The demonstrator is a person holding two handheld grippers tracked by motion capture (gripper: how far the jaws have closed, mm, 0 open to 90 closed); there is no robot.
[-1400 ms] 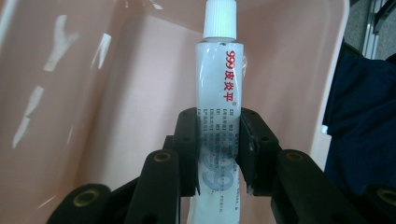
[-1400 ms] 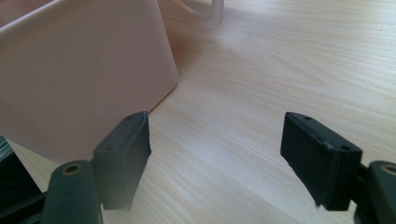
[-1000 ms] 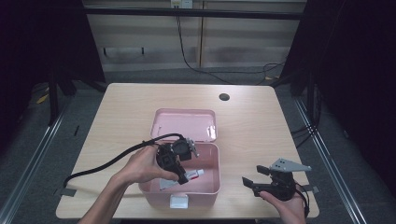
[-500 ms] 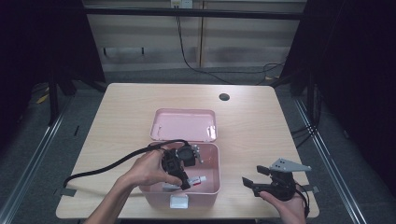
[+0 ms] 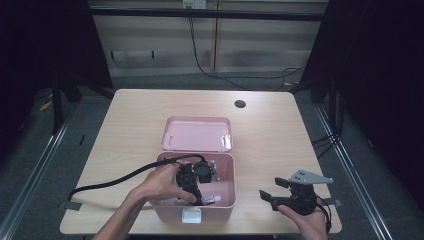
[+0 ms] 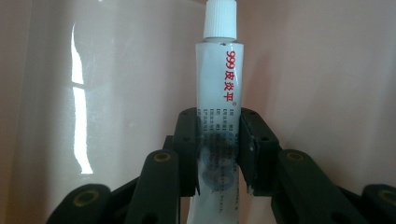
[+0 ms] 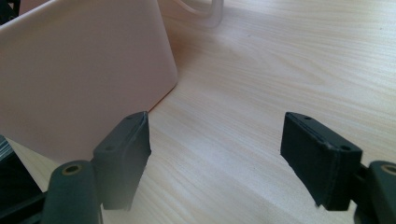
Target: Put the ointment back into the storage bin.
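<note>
pink box, white tube with red lettering, black tool

Tube: white, white screw cap, red lettering; clamped in left gripper; inside open pink box.

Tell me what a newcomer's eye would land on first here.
The pink box stands open near the table's front edge, its lid lying just behind it. Inside it, the left gripper clamps a white tube with red print. The right gripper waits open over bare wood beside the box.
</note>
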